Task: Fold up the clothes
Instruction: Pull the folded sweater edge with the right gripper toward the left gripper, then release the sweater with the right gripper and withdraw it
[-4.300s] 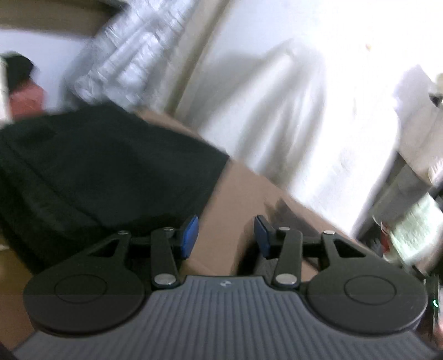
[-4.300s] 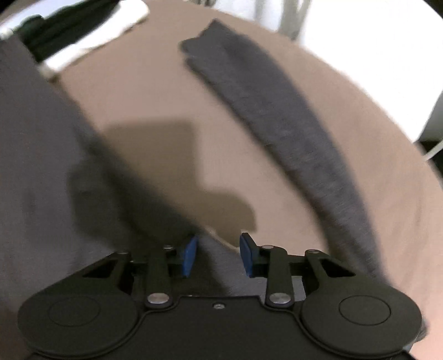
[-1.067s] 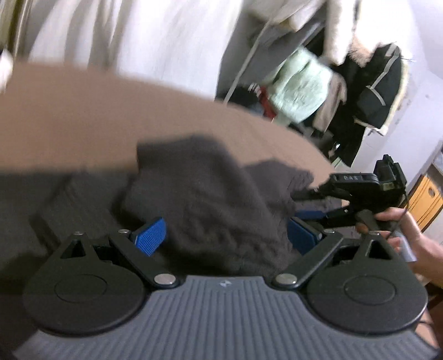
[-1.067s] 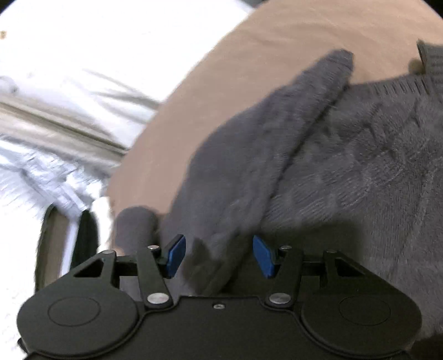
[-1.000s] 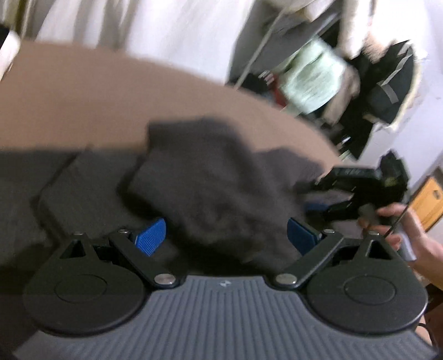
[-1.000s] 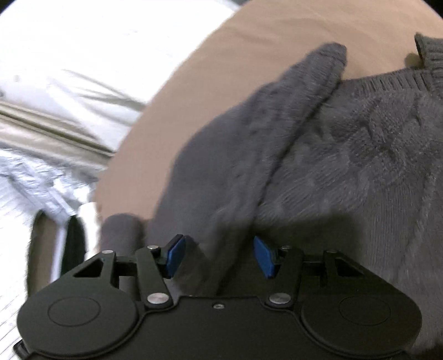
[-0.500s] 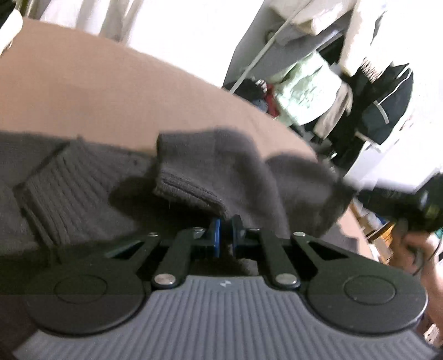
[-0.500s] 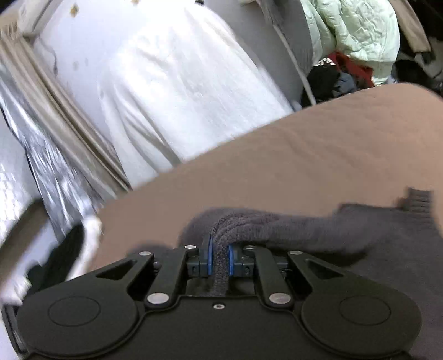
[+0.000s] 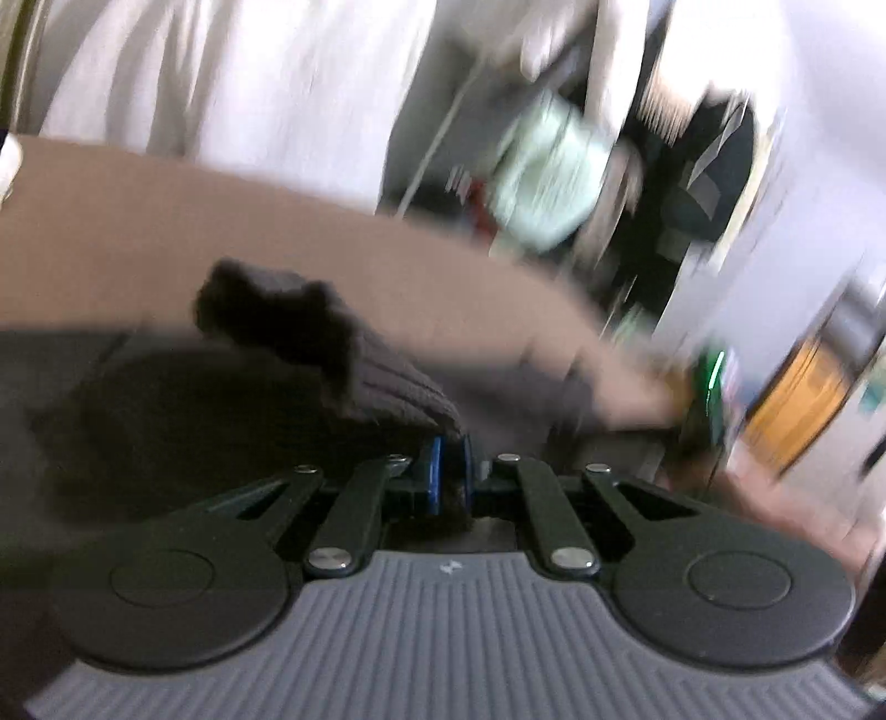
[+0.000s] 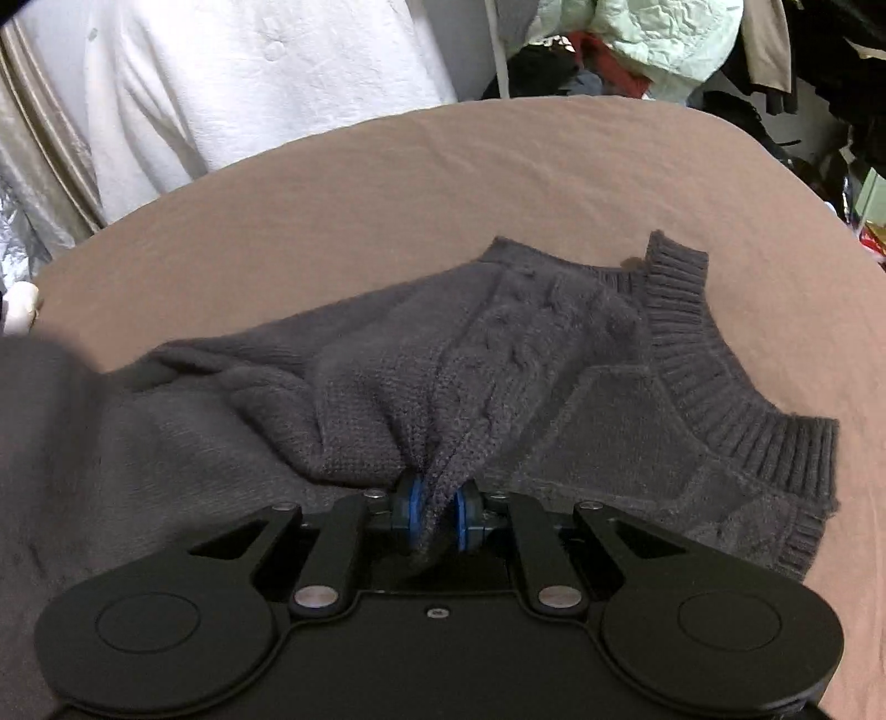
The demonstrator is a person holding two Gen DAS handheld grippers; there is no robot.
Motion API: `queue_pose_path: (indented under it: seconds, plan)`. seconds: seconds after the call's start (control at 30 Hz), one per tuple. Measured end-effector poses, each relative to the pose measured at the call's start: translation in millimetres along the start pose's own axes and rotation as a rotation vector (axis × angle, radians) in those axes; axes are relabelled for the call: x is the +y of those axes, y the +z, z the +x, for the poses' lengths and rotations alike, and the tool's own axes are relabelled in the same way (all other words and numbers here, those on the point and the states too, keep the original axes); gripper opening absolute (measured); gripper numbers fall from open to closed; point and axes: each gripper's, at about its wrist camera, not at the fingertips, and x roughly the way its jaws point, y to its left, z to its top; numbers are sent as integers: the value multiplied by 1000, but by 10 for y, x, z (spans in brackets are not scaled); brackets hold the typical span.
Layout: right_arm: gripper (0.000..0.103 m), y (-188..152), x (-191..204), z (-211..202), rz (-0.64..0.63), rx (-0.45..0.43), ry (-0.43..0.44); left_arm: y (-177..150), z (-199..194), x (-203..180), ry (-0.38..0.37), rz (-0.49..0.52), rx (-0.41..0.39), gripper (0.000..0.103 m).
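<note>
A dark grey cable-knit sweater (image 10: 498, 354) lies on the tan bed cover (image 10: 387, 188), its ribbed collar (image 10: 698, 354) toward the right in the right wrist view. My right gripper (image 10: 437, 518) is shut on a bunched fold of the knit, which rises between the blue pads. In the blurred left wrist view the sweater's ribbed cuff (image 9: 343, 354) hangs lifted above the cover, and my left gripper (image 9: 449, 476) is shut on the cloth just behind that cuff. The rest of the sweater lies dark below at the left.
A white sheet (image 10: 260, 72) hangs behind the bed. A rack of clothes, with a pale green quilted jacket (image 10: 653, 33), stands at the back right. A hand (image 9: 648, 387), blurred, shows at the right of the left wrist view. The bed's edge curves off to the right.
Both grippers were open over the sweater and have shut on it. The left one has lifted the cuff off the cover. The right one has rolled and pulled its fold up.
</note>
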Motion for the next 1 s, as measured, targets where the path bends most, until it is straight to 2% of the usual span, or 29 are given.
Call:
queue_pose_path:
  seconds: [0.03, 0.1, 0.17, 0.23, 0.27, 0.3, 0.33, 0.37, 0.4, 0.43, 0.5, 0.57, 0.67, 0.7, 0.73, 0.77, 0.8, 0.9, 1.0]
  plan:
    - [18, -23, 12, 13, -13, 2, -7, -100, 57, 6, 53, 20, 72, 7]
    - [34, -34, -2, -24, -41, 3, -36, -274, 174, 23, 140, 54, 208, 8]
    - [36, -34, -6, -89, -60, -16, -58, -307, 282, 80, 132, 44, 295, 8]
    - [37, -18, 10, -173, -62, -49, -81, -222, 194, 203, 69, -22, 258, 12]
    - [37, -4, -2, -234, -59, -70, -84, -142, 103, 245, 45, -34, 213, 13]
    - [38, 21, -48, -324, -50, -97, -75, -57, -13, 276, 35, -27, 155, 19]
    - [38, 50, -78, -404, -37, -122, -58, 11, -134, 288, 48, -8, 94, 27]
    - [38, 79, -79, -458, -20, -137, -30, 60, -257, 304, 82, 16, 30, 51]
    - [39, 92, -75, -501, -5, -143, -6, 95, -355, 341, 131, 37, -30, 70]
    - [39, 111, -53, -535, 0, -146, 14, 106, -387, 392, 168, 48, -61, 74]
    - [44, 170, 46, -575, -23, -148, 35, 94, -302, 548, 194, 42, -54, 79]
    - [48, 209, 153, -596, -64, -148, 41, 72, -180, 706, 206, 23, -29, 79]
    - [49, 244, 300, -525, -123, -148, 36, -50, 265, 932, 142, -76, 132, 79]
    - [49, 253, 331, -501, -129, -149, 38, -103, 381, 931, 164, -64, 159, 71]
    - [49, 265, 347, -471, -125, -150, 44, -137, 434, 886, 198, -25, 168, 55]
    - [49, 277, 363, -442, -121, -151, 51, -144, 425, 818, 223, 16, 176, 24]
    - [49, 289, 379, -412, -117, -152, 57, -125, 346, 758, 197, 26, 182, 15]
    - [49, 363, 392, -346, -102, -160, 74, 11, -134, 699, -13, -61, 126, 15]
    - [49, 427, 375, -313, -97, -158, 80, 74, -493, 726, -140, -106, 79, 15]
